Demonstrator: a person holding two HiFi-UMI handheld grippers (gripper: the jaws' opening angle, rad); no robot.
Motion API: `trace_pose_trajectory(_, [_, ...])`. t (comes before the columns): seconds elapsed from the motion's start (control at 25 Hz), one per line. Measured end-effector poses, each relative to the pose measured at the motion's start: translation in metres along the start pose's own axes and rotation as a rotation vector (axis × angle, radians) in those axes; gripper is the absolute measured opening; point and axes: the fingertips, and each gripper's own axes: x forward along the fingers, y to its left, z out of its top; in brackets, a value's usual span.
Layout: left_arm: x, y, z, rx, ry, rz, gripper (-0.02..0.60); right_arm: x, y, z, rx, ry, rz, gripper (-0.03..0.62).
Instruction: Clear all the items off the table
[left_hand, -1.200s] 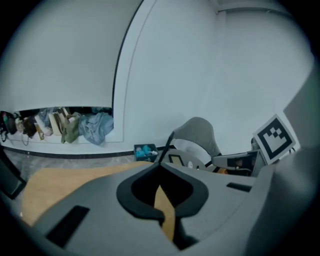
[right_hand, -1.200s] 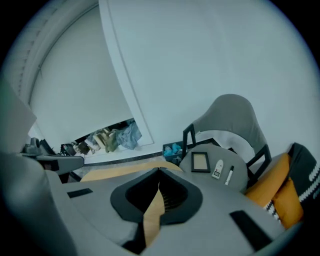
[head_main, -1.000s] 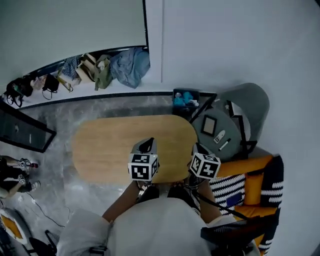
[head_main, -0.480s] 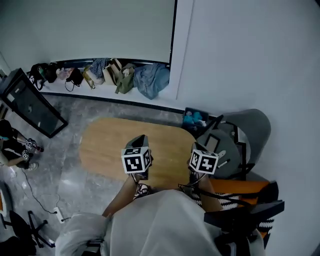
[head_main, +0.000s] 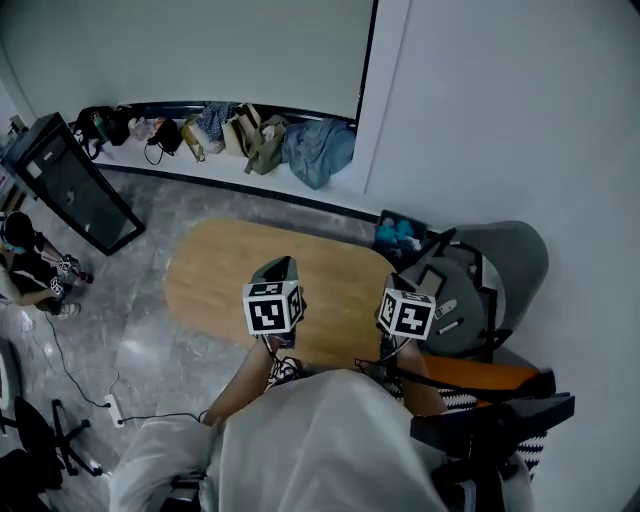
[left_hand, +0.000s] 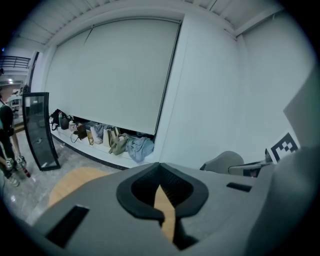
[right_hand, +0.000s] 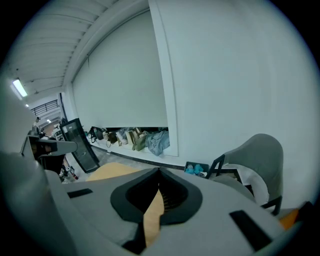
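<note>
The oval wooden table (head_main: 220, 275) shows a bare top in the head view, with nothing lying on it. My left gripper (head_main: 281, 270) hovers over the table's near edge, jaws shut on nothing. My right gripper (head_main: 393, 287) hangs beside it at the table's right end, jaws also shut and empty. In the left gripper view the left gripper (left_hand: 161, 212) has its jaws pressed together, and only a sliver of tabletop (left_hand: 75, 180) shows through. The right gripper view shows the right gripper (right_hand: 151, 215) the same way.
A grey chair (head_main: 505, 260) stands at the table's right end, with a dark frame (head_main: 432, 280) and a remote (head_main: 445, 308) on its seat. A blue box (head_main: 398, 235) sits by the wall. Bags (head_main: 250, 140) line the ledge. A black panel (head_main: 75, 195) and a person (head_main: 30, 270) are at left.
The head view has swung, so the table and the wall sit differently in frame. Both grippers stay side by side over the near edge, still shut.
</note>
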Motion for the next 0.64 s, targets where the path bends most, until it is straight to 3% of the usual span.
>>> trace_pose_trajectory(0.64, [0.014,0.001,0.003,0.026,0.034,-0.026,0.008,0.005,-0.002,0.003,0.015,0.017,-0.017,0.023])
